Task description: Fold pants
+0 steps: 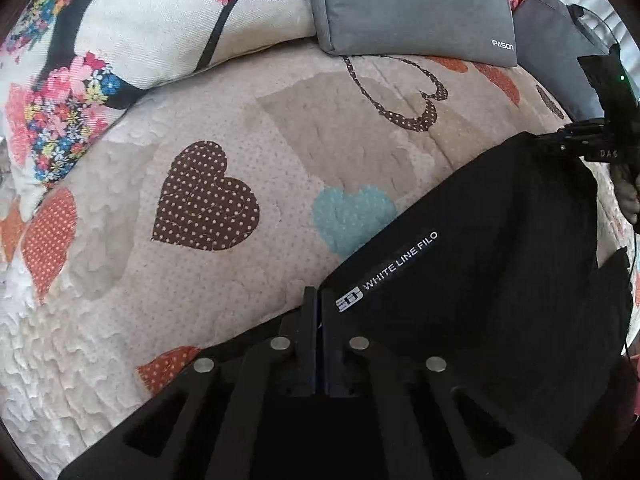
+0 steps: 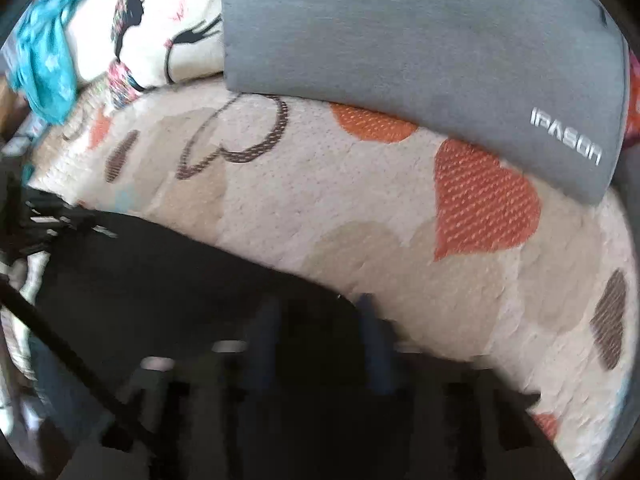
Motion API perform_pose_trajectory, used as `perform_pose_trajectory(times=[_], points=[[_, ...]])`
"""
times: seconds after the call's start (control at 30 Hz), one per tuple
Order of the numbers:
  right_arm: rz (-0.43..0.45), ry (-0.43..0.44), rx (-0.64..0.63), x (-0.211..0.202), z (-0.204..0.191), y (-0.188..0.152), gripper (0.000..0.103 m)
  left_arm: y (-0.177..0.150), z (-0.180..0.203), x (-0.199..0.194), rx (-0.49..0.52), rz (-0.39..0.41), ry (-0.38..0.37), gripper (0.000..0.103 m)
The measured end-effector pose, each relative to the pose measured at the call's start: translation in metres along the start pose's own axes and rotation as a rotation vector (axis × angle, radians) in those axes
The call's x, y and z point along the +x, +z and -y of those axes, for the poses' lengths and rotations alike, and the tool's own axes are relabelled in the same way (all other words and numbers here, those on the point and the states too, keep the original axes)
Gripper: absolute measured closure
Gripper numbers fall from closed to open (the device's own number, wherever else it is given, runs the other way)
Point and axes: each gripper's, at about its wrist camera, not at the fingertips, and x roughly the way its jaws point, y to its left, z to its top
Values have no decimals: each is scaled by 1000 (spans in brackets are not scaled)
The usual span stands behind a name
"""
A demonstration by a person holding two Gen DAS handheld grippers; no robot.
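Note:
Black pants [image 1: 500, 240] with white "WHITE LINE FILO" lettering lie on a heart-patterned quilt [image 1: 240, 128]. My left gripper [image 1: 318, 300] is shut at the near left corner of the pants; cloth between the fingers does not show clearly. My right gripper shows at the pants' far right corner in the left wrist view [image 1: 576, 140]. In the blurred right wrist view the pants [image 2: 180, 280] lie under my right gripper [image 2: 320, 312], whose blue fingers [image 2: 372, 336] stand apart over the pants' edge.
A grey IPASON cushion [image 1: 412, 4] and a floral printed pillow [image 1: 152, 28] lean at the back of the quilt. The cushion also shows in the right wrist view [image 2: 420, 40]. A turquoise cloth [image 2: 44, 56] lies at the far left.

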Motion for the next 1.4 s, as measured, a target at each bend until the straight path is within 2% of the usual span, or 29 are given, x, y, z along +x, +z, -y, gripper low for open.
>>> perform_pose_trajectory(times=[0.17, 0.37, 0.5, 0.63, 0.77, 0.9, 1.0, 1.23, 1.37, 1.4], points=[[31, 41, 75, -12, 6, -8, 96, -7, 9, -15, 0, 44, 37, 102], [89, 55, 83, -44, -11, -21, 96, -20, 15, -48, -28, 107, 17, 102], [121, 69, 96, -72, -26, -48, 96, -36, 31, -77, -66, 167, -3, 102], [124, 94, 118, -93, -38, -91, 96, -72, 49, -112, -110, 214, -21, 102], [75, 127, 131, -99, -57, -146, 96, -125, 67, -137, -174, 232, -54, 101], [-7, 119, 154, -98, -72, -206, 100, -182, 84, -148, -255, 223, -100, 101], [-29, 140, 204, -104, -74, -241, 100, -221, 95, -149, -318, 202, -133, 101], [-37, 179, 240, -126, -88, -284, 99, -282, 82, -157, -480, 209, -133, 102], [-54, 133, 262, -130, -91, -300, 98, -306, 65, -168, -551, 221, -97, 102], [-41, 133, 286, -135, -86, -302, 93, -312, 63, -172, -560, 223, -80, 102]])
